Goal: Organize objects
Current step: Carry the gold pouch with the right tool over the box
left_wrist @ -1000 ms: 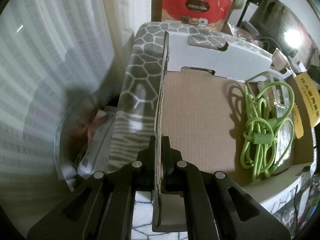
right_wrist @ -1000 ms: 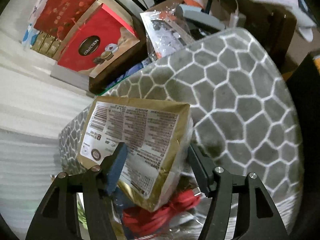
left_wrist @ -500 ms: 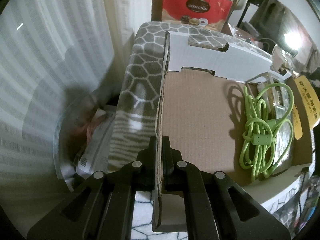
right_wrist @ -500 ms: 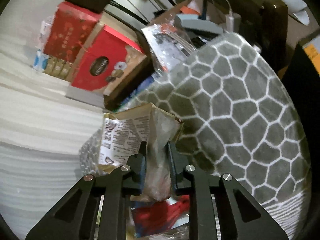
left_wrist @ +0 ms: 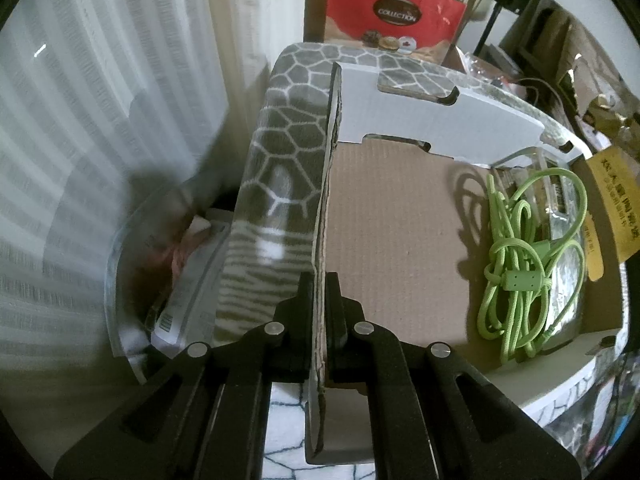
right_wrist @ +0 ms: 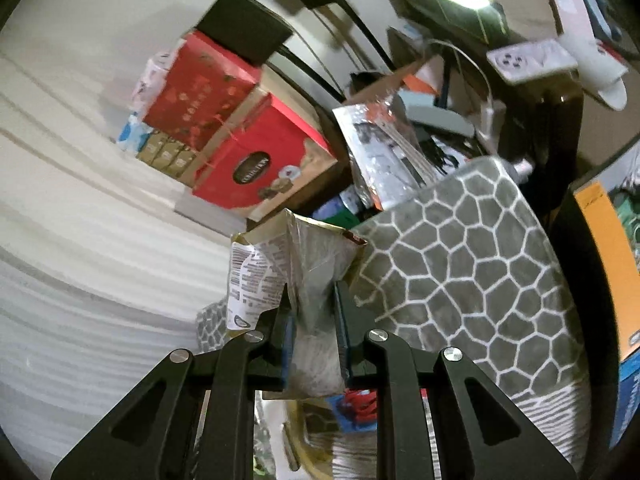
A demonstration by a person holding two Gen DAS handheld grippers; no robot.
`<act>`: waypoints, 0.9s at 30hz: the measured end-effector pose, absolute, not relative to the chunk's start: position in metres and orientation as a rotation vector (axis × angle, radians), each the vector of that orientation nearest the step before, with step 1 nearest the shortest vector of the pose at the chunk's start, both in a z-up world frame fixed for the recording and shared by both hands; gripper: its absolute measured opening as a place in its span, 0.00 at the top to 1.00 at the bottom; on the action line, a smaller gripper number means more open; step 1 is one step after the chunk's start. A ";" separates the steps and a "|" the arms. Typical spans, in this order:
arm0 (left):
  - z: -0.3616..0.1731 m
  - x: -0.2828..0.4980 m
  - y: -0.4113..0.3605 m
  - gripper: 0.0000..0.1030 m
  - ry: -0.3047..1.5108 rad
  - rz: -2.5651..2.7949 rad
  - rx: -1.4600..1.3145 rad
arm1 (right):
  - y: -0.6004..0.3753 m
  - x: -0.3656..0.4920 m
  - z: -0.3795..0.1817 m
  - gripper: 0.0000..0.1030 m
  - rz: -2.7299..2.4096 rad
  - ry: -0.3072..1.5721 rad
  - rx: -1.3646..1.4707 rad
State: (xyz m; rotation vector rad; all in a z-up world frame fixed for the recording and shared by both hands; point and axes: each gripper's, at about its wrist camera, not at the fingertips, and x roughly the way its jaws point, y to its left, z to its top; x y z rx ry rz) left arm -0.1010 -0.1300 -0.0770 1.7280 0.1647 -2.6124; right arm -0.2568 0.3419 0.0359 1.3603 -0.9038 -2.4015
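Your left gripper [left_wrist: 319, 280] is clamped on the near side wall of the cardboard box [left_wrist: 396, 248], pads pressing the wall's edge from both sides. The box sits on the grey honeycomb-patterned blanket [left_wrist: 288, 128]; a coiled green cable [left_wrist: 524, 264] lies inside at its right end, over clear plastic packets. Your right gripper [right_wrist: 310, 300] has just been closing and now pinches a gold foil packet [right_wrist: 308, 264], crumpled between the pads, held up in front of the patterned blanket's edge. Red gift boxes [right_wrist: 256, 164] are stacked behind, near the pale curtain [right_wrist: 80, 240].
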 end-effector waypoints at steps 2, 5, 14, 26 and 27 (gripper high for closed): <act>-0.077 -0.101 -0.130 0.96 0.162 -2.612 1.728 | 0.337 -0.254 0.043 0.84 -2.394 -0.881 1.354; -0.077 -0.101 -0.130 0.96 0.159 -2.613 1.726 | 0.326 -0.249 0.055 0.84 -2.400 -0.806 1.337; -0.075 -0.101 -0.131 0.96 0.169 -2.616 1.727 | 0.273 -0.235 0.079 0.84 -2.311 -0.624 1.311; -0.075 -0.103 -0.132 0.96 0.179 -2.622 1.733 | 0.151 -0.216 0.057 0.84 -2.091 -0.346 1.390; -0.075 -0.103 -0.132 0.96 0.186 -2.621 1.733 | 0.144 -0.215 0.055 0.84 -2.080 -0.328 1.396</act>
